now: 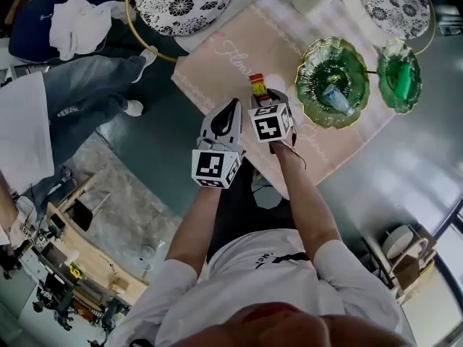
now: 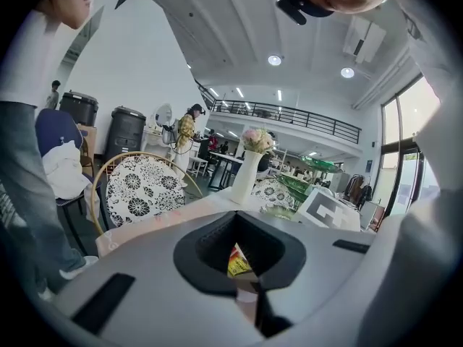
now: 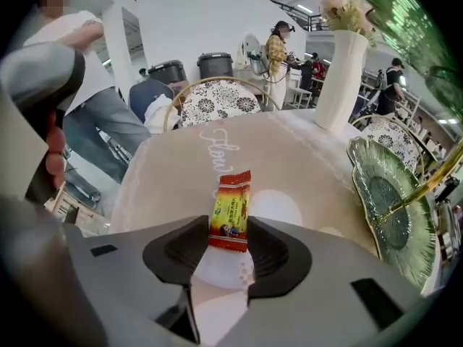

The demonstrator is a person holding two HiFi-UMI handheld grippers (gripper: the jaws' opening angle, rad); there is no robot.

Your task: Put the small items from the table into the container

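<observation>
While your right claw (image 3: pixel 228 241) has the candy packet (image 3: pixel 231 212) pinched by its lower end, the packet stands upright over the pink cloth on the bench (image 1: pixel 239 56). It's off to the left of the dishes in the head view, near the bigger one but not in it.

Containers first. You've got two green glass dishes sitting side by side. The bigger dish (image 1: pixel 302 71) has one pale bluish item (image 1: pixel 334 97) lying in the middle. The smaller dish (image 1: pixel 417 74) holds one green item (image 1: pixel 403 82). Both are too small to say what they actually are.

Your left claw (image 1: pixel 233 107) sits just beside the right one, tips together, nothing in it. Its own view only catches a sliver of the packet's yellow wrapper further out.

Quick count of the rest:
- one red-and-yellow packet
- two dishes, one item in each
- one white vase (image 3: pixel 340 78) with flowers at the far end of the bench
- two chairs with black-and-white floral cushions, the near chair (image 1: pixel 184 2) and the far chair (image 1: pixel 398 6)
</observation>
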